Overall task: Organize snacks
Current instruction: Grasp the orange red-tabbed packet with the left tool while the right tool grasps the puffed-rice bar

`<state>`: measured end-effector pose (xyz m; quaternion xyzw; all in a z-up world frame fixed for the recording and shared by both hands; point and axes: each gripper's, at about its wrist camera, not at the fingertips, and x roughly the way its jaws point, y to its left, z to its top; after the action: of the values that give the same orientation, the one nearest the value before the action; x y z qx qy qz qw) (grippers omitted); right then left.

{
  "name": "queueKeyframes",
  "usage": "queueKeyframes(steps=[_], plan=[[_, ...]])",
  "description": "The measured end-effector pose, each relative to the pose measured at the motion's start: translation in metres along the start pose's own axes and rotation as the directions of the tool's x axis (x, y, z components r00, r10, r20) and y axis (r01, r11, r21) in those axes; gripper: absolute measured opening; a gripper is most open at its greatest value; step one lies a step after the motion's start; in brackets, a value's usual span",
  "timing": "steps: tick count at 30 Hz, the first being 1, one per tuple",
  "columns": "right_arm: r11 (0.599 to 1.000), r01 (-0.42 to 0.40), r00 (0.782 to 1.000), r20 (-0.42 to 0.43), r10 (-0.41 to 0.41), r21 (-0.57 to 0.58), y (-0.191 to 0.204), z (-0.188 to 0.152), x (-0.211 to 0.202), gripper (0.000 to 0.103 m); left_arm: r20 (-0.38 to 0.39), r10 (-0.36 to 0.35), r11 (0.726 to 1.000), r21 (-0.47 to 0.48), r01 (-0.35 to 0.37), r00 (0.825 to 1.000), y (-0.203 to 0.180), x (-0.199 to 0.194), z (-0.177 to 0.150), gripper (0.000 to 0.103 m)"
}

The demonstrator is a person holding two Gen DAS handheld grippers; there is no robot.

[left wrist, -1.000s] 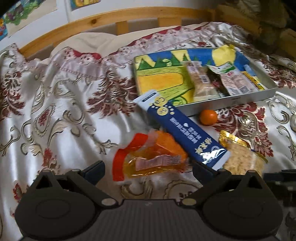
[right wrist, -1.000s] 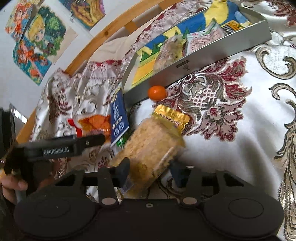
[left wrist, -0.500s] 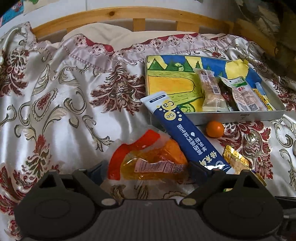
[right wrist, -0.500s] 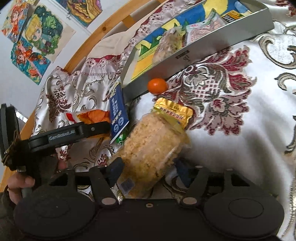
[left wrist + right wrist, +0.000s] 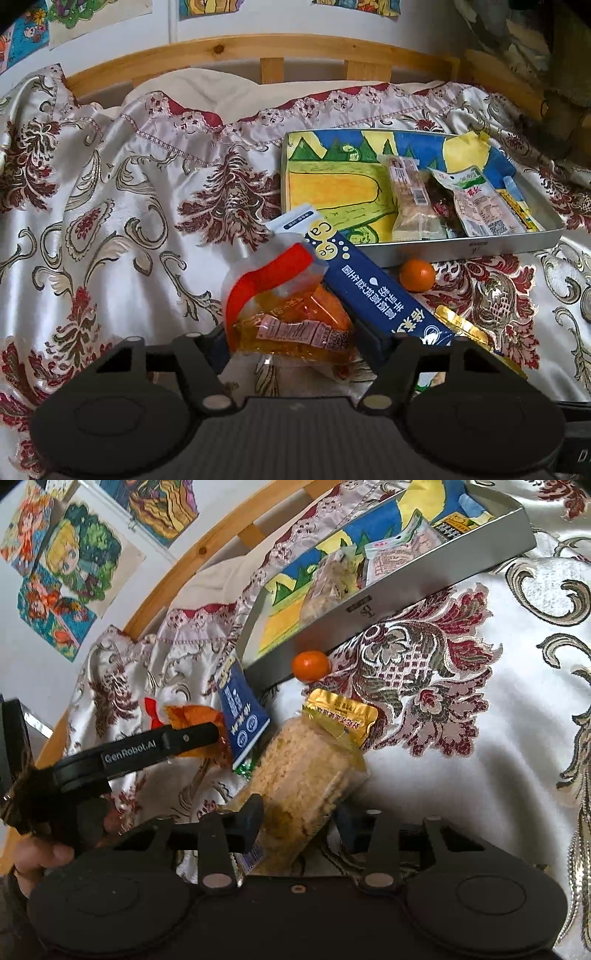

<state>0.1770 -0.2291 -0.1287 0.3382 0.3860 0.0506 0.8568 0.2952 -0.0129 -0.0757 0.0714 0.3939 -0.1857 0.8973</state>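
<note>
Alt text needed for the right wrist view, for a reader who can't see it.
The right hand-held gripper closes on a clear bag of golden crumbly snack on a patterned satin bedspread. Beyond lie a small orange, a blue box and a metal tray holding packets.

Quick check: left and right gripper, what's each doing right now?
Left gripper: shut on the orange snack pouch.
Right gripper: shut on the gold-topped snack pack.
</note>
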Motion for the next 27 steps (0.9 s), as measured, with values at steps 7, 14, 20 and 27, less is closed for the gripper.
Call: queueKeyframes(steps=[7,14,20,27], plan=[[0.993,-0.095,0.995,-0.014,0.097,0.071,-0.006,0.004,-0.001,0.038,-0.016,-0.038,0.999,-0.026,0.038,0.999,0.004,0.004,-0.001,0.067],[0.995,-0.092,0.995,-0.043,0.094,0.047,-0.002,0.002,0.011,0.036,-0.115,-0.095,0.995,0.030,0.100,0.989,-0.010,0.021,-0.008,0.041],[0.995,-0.090,0.995,-0.046,0.092,0.043,-0.001,0.001,0.010,0.035,-0.058,-0.081,0.997,-0.005,0.080,0.995,-0.005,0.012,-0.005,0.058],[0.996,-0.082,0.995,-0.049,0.083,0.029,0.001,-0.001,0.011,0.035,0.013,-0.020,0.997,-0.072,0.021,1.000,0.004,0.013,-0.001,0.076]])
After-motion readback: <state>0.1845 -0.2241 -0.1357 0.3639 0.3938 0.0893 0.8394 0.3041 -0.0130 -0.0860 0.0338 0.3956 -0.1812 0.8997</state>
